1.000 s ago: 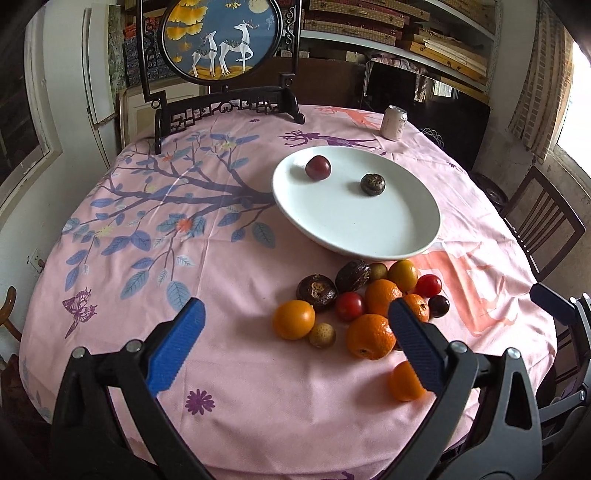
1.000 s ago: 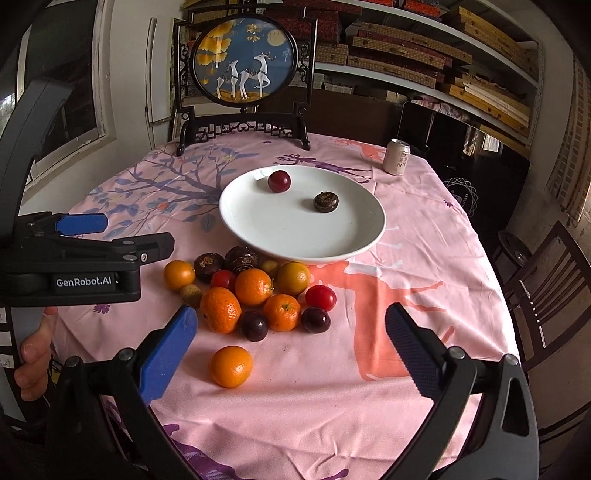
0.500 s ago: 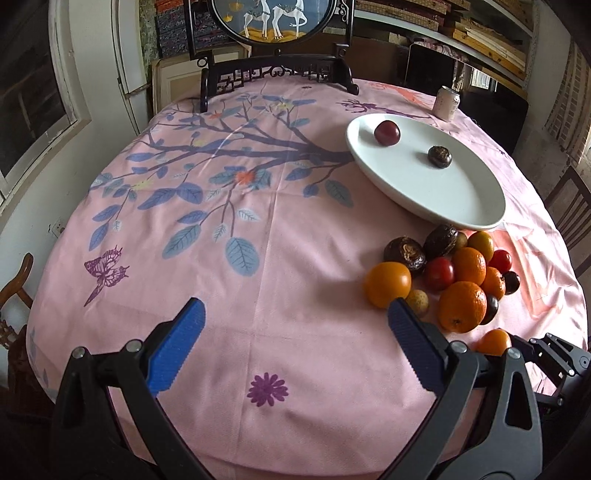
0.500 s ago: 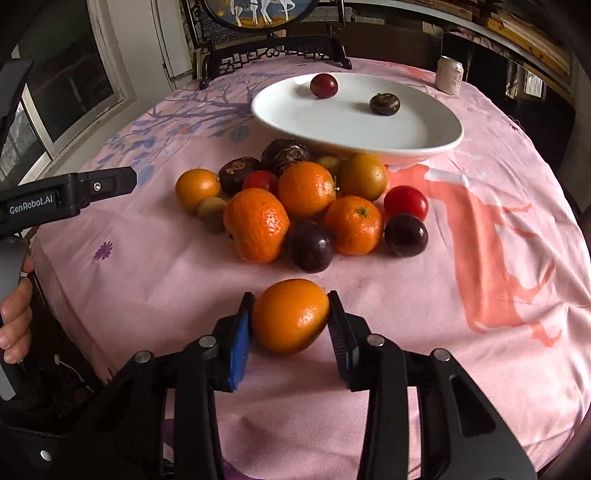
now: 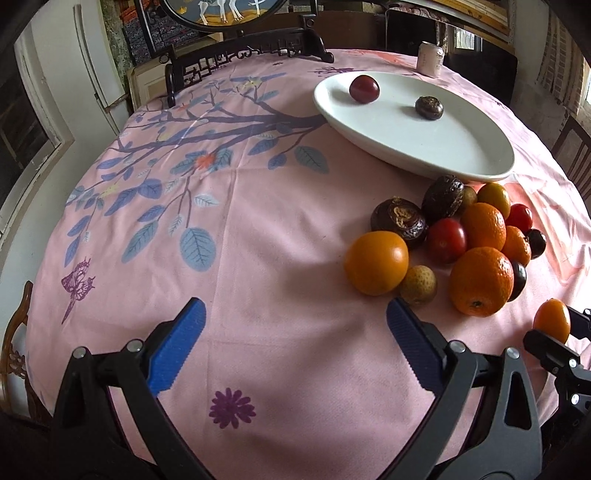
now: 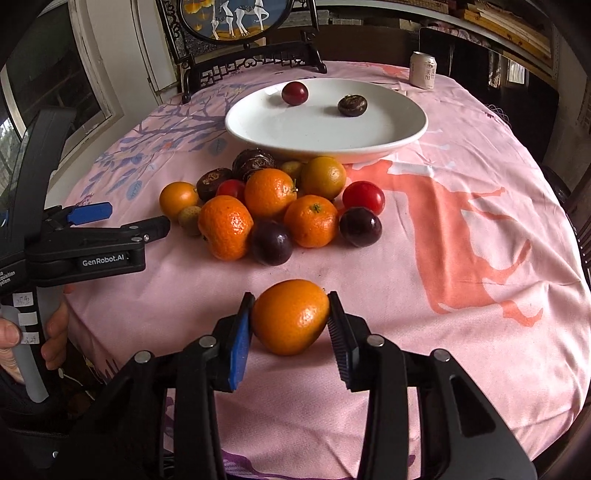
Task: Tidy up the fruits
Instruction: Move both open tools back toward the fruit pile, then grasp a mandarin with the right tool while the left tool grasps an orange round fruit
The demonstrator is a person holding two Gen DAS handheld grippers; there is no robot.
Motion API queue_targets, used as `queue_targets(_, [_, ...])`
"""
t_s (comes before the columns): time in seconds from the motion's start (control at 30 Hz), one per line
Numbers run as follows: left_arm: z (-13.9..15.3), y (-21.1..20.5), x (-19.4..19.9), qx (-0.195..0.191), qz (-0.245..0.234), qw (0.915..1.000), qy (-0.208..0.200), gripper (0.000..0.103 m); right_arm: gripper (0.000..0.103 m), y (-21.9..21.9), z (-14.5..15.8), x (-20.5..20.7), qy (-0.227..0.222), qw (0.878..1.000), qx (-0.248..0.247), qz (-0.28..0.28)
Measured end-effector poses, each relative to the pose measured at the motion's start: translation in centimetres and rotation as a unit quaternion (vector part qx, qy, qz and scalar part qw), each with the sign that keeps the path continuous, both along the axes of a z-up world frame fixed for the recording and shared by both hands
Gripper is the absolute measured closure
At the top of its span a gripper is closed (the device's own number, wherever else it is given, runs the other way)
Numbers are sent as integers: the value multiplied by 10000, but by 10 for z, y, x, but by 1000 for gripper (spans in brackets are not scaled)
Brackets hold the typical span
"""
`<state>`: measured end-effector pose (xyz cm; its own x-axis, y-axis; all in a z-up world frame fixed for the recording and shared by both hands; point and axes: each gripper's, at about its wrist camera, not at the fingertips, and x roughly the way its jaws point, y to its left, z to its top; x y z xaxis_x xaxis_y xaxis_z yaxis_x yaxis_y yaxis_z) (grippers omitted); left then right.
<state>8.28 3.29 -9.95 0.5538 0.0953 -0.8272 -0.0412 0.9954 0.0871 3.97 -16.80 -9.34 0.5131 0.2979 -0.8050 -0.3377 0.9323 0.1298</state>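
My right gripper is shut on an orange and holds it just above the pink tablecloth, in front of the fruit pile. The same orange shows at the right edge of the left wrist view. The pile holds oranges, red tomatoes, dark plums and brown fruits. Behind it a white plate carries a red plum and a brown fruit. My left gripper is open and empty, low over the cloth left of the pile.
A drink can stands beyond the plate. A framed round deer picture on a dark stand is at the table's back. Chairs stand at the right. The cloth's tree print spreads left.
My right gripper has closed on the lone front orange and lifted it slightly. My left gripper has dropped lower and shifted left, still open.
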Motion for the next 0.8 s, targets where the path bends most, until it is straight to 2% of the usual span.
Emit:
queue_targets(0.07, [-4, -3, 7, -48, -79, 9999, 66, 7, 63, -1, -2, 1, 53, 10000, 51, -6])
queue_targets(0.13, [-7, -9, 15, -142, -216, 9995, 162, 17, 63, -2, -2, 1, 86, 9999, 87, -9])
queue_targets(0.2, [-5, -16, 22, -318, -426, 9984, 175, 39, 63, -3, -2, 1, 93, 9999, 104, -20])
queue_targets(0.23, [-3, -19, 24, -335, -492, 9981, 168, 44, 63, -3, -2, 1, 91, 9999, 104, -34])
queue_targets(0.3, [-2, -24, 28, -418, -567, 9974, 140, 67, 63, -4, -1, 2, 91, 9999, 124, -65])
queue_targets(0.8, [21, -25, 6, -648, -585, 9961, -76, 68, 63, -7, 8, -1, -45, 9997, 202, -111])
